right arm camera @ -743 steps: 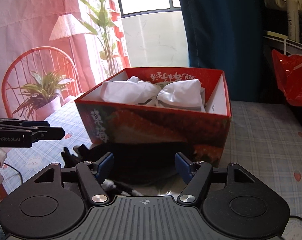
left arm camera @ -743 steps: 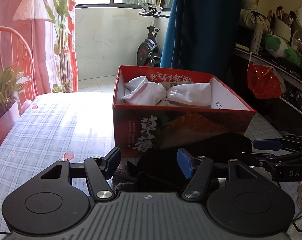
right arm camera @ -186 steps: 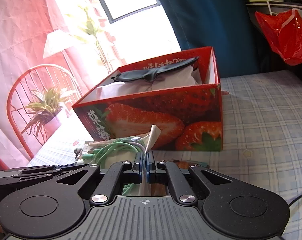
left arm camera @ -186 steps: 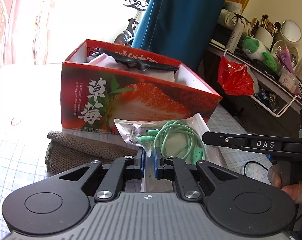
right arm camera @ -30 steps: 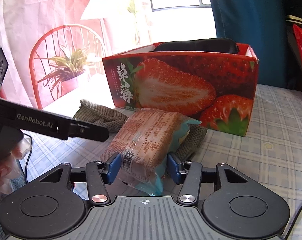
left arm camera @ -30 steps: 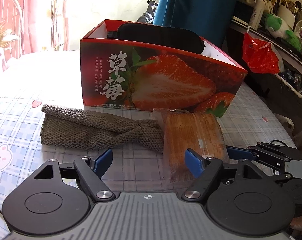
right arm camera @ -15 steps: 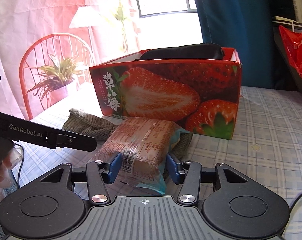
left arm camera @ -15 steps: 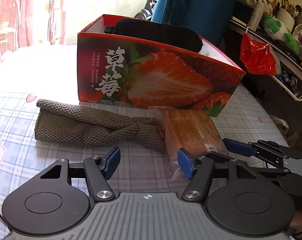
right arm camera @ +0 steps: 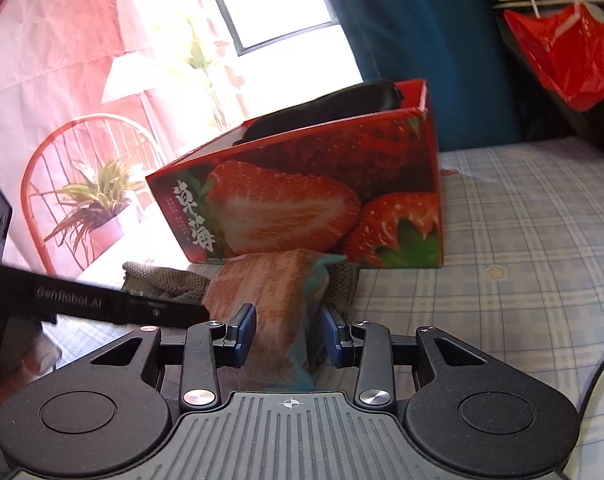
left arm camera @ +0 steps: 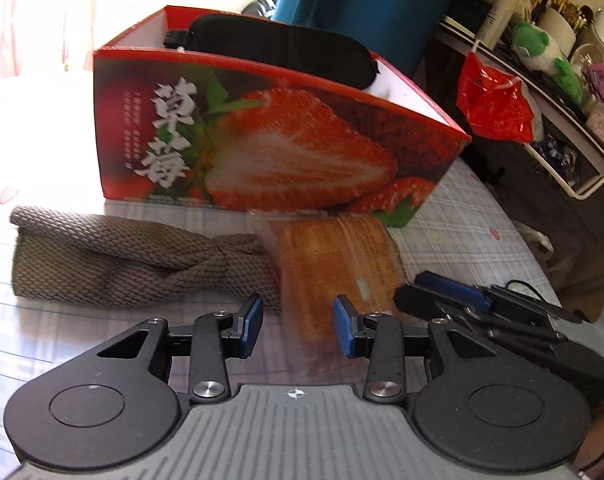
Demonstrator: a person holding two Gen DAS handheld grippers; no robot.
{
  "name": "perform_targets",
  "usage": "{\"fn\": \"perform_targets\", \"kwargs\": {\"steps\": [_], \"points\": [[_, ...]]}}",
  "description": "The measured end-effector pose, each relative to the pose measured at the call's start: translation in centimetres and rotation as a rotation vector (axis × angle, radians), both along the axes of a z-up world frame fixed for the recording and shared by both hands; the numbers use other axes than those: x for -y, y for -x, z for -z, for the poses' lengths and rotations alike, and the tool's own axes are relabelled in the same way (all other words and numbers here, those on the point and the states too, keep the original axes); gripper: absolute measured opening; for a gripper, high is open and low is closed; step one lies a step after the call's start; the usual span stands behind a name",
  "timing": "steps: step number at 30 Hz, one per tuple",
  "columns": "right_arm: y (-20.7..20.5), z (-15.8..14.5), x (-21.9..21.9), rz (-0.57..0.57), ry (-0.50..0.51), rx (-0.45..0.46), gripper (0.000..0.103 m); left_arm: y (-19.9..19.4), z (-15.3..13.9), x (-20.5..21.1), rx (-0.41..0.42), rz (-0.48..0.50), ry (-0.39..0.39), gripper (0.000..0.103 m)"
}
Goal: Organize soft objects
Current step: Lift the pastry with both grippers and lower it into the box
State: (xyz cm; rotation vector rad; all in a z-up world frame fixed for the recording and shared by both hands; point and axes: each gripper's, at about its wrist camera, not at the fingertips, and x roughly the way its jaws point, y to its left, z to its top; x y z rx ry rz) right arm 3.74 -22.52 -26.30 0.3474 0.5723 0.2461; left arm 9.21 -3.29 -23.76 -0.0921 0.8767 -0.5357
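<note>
while the wrapped bread packet (left arm camera: 334, 264) is lying on the checked table (right arm camera: 522, 240) just in front of the strawberry box (left arm camera: 261, 148), its long axis is running from the box's front wall toward the two grippers, with the near end pointing at them. the right gripper (right arm camera: 287, 332) is closing its jaws on that near end, and the packet (right arm camera: 269, 296) is sitting between the blue pads, pressed from both sides. the left gripper (left arm camera: 297, 326) is closing too, jaws narrowing around the packet's near edge, though the pads are not clearly touching it. the knitted brown headband (left arm camera: 133, 264) is lying crosswise, parallel to the box's front, its knotted end touching the packet. the open-topped box is holding a black eye mask (left arm camera: 277, 48), which is lying along the box's length and rising above the rim; something white is showing beneath it. the box front is carrying large white chinese characters beside a halved strawberry. the left gripper's arm, in the right wrist view, is reading "genrobot.ai" (right arm camera: 67, 300).
</note>
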Motion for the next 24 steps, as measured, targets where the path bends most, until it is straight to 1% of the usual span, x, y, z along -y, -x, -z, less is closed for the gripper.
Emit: {"fn": "perform_targets", "kwargs": {"steps": [4, 10, 12, 13, 16, 20, 24], "points": [[-0.7, 0.6, 0.4, 0.001, -0.075, -0.025, 0.035, 0.3, 0.9, 0.2, -0.019, 0.037, 0.054, 0.041], [-0.6, 1.0, -0.4, -0.027, -0.067, -0.032, 0.03, 0.4, 1.3, 0.0, -0.01, 0.032, 0.086, 0.041], [-0.7, 1.0, -0.3, -0.024, -0.082, -0.036, 0.029, 0.5, 1.3, 0.2, 0.001, 0.038, 0.087, 0.041], [-0.7, 1.1, -0.2, -0.024, -0.097, -0.039, 0.027, 0.7, 1.3, 0.3, 0.011, 0.044, 0.082, 0.041], [-0.7, 1.1, -0.1, -0.031, -0.124, -0.043, 0.026, 1.1, 0.9, 0.6, 0.037, 0.06, 0.057, 0.041], [-0.5, 0.3, 0.2, -0.028, -0.134, -0.023, 0.026, 1.2, 0.1, 0.1, 0.06, 0.069, 0.085, 0.041], [-0.3, -1.4, 0.5, -0.024, -0.129, 0.021, 0.026, 1.6, -1.8, 0.3, 0.122, 0.093, 0.078, 0.041]]}}
